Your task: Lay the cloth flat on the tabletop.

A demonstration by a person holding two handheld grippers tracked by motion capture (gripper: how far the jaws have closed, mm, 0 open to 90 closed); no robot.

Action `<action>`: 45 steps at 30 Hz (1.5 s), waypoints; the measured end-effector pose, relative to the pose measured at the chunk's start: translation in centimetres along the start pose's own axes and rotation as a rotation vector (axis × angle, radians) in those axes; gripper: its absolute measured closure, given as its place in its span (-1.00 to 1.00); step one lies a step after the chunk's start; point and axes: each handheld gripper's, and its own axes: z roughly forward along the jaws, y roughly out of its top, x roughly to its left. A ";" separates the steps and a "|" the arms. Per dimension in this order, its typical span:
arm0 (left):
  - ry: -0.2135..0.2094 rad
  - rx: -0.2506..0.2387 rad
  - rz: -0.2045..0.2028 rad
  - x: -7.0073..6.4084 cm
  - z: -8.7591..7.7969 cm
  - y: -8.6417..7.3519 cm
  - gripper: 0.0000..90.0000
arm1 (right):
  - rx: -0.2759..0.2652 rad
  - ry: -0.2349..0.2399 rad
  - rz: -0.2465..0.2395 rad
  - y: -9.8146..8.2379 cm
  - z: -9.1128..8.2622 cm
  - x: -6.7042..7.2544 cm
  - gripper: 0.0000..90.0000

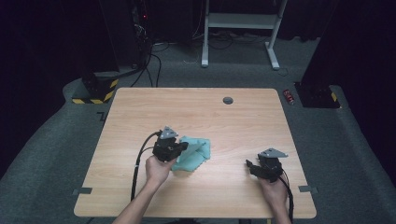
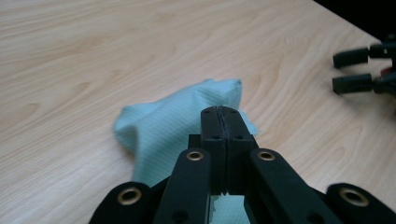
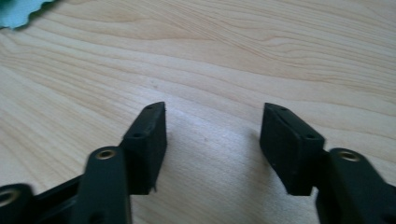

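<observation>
A table (image 1: 140, 196) carries everything. A cloth (image 1: 194, 154) lies on it, a little left of the middle and toward the near edge, well apart from every corner. The left gripper (image 1: 183, 147) sits at the cloth's left side, its hand (image 1: 158, 169) coming in from the near edge. In the left gripper view, cloth (image 2: 163, 130) lies under and beyond the jaws, and a bit of it shows between them. The right gripper (image 1: 250, 165) rests near the near right corner, to the right of the cloth and well apart from it, with bare table between. A small round fitting (image 1: 228, 100) is set in the tabletop close to the far edge, right of its middle.
</observation>
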 end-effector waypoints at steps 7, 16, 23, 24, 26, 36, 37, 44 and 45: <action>0.058 -0.043 -0.056 2.6 -1.9 -0.4 0.99 | -0.016 0.024 -0.024 0.0 -0.1 1.4 0.42; 0.107 -0.029 -0.114 5.2 -1.9 -2.2 0.99 | -0.079 0.250 -0.135 3.1 0.5 7.9 0.39; 0.144 0.014 -0.096 6.1 -1.4 -3.0 0.99 | -0.070 0.352 -0.137 5.0 3.1 11.8 0.36; 0.146 0.017 -0.098 6.2 -1.4 -3.1 0.99 | -0.073 0.361 -0.138 5.2 3.4 12.4 0.36; 0.153 0.025 -0.102 6.5 -1.2 -3.3 0.99 | -0.076 0.376 -0.149 5.5 3.7 13.5 0.36; 0.155 0.037 -0.106 6.6 -0.6 -3.4 0.99 | -0.012 0.444 -0.263 6.7 5.6 19.1 0.37; 0.155 0.035 -0.112 6.6 -0.7 -3.4 0.99 | 0.000 0.440 -0.272 6.7 5.9 19.4 0.39; 0.171 0.029 -0.111 7.0 -1.1 -3.2 0.99 | 0.005 0.392 -0.322 6.3 6.1 19.8 0.72; 0.172 0.030 -0.111 7.0 -1.2 -3.2 0.99 | 0.001 0.389 -0.329 6.2 6.0 19.8 0.81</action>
